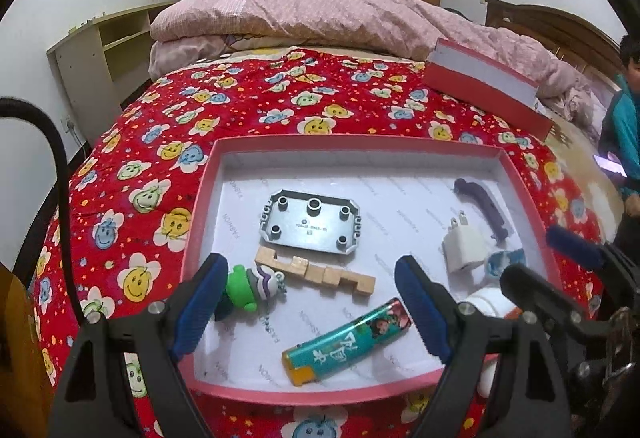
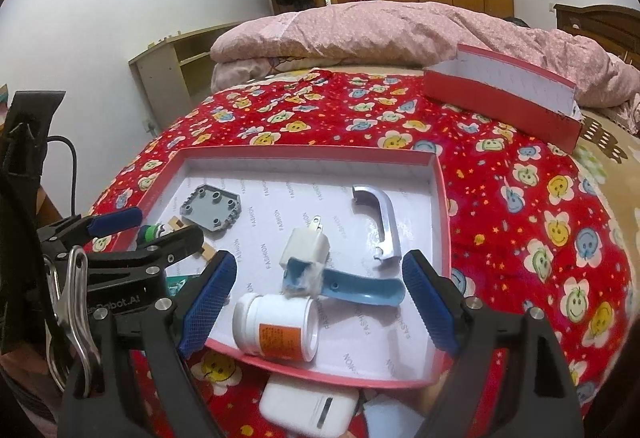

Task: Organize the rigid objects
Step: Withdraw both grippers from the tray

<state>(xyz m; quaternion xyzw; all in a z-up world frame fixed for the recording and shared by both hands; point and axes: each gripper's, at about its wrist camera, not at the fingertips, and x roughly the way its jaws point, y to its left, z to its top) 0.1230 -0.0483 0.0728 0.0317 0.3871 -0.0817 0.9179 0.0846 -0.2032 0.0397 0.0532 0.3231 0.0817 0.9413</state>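
- Left gripper (image 1: 312,312): jaws wide apart, holding nothing; teal plastic lighter (image 1: 347,342) lies between them inside the shallow pink-rimmed cardboard tray (image 1: 208,173).
- Right gripper (image 2: 318,304): jaws spread, empty; white plastic pill bottle (image 2: 276,328) lies on its side between them.

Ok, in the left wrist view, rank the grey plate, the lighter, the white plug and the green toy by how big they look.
1. Lighter, though it lies nearest the camera
2. Grey plate, close behind
3. White plug and green toy look alike; the toy is partly hidden.
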